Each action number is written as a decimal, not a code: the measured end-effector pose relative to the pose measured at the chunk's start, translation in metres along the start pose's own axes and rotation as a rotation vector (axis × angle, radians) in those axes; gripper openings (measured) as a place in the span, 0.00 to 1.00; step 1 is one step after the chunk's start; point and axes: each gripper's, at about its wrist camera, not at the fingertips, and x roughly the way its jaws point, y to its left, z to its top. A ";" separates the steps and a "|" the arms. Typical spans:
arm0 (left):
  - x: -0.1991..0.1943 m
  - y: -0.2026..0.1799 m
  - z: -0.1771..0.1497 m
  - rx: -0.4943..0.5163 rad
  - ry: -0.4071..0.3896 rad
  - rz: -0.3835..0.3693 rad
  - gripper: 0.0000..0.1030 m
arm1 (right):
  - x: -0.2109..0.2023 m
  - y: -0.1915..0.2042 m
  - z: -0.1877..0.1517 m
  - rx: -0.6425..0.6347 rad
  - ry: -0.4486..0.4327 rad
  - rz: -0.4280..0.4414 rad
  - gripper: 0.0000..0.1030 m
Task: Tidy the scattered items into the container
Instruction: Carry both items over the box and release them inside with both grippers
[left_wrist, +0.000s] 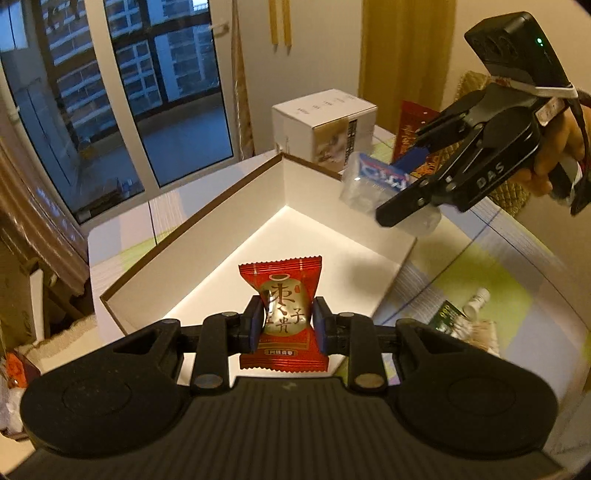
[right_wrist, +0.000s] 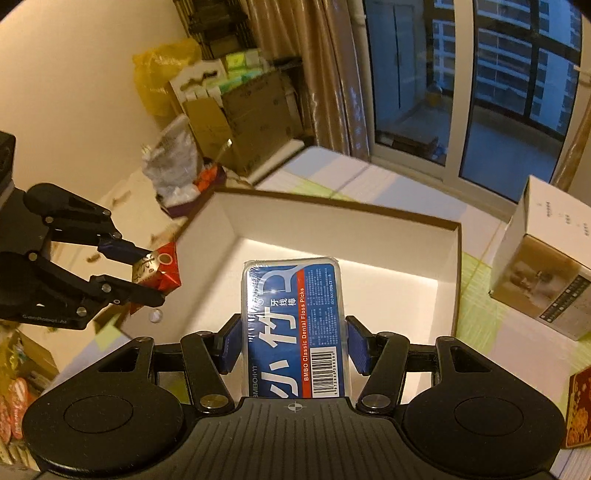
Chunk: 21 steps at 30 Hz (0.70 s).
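My left gripper (left_wrist: 283, 325) is shut on a red snack packet (left_wrist: 282, 295) with gold characters, held above the near corner of the white open box (left_wrist: 221, 236). My right gripper (right_wrist: 293, 341) is shut on a clear blue-labelled dental floss pick box (right_wrist: 293, 310), hanging over the white open box (right_wrist: 406, 236). In the left wrist view the right gripper (left_wrist: 400, 184) and the floss pick box (left_wrist: 376, 177) hover over the white box's far right wall. In the right wrist view the left gripper (right_wrist: 146, 273) holds the red packet (right_wrist: 164, 271) at the white box's left wall.
A white carton (left_wrist: 325, 122) stands behind the open box, and a red packet (left_wrist: 415, 129) leans beside it. A small white bottle (left_wrist: 476, 301) and a green item (left_wrist: 448, 314) lie on the table at right. Cardboard boxes (right_wrist: 251, 122) and bags crowd the floor.
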 end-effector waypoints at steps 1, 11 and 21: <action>0.007 0.003 0.001 -0.010 0.014 0.000 0.23 | 0.007 -0.001 0.000 -0.002 0.014 -0.004 0.58; 0.060 0.015 -0.008 -0.077 0.120 0.006 0.23 | 0.057 -0.010 -0.007 -0.022 0.116 -0.018 0.58; 0.098 0.017 -0.015 -0.145 0.209 0.033 0.23 | 0.088 -0.018 -0.015 -0.039 0.210 -0.035 0.58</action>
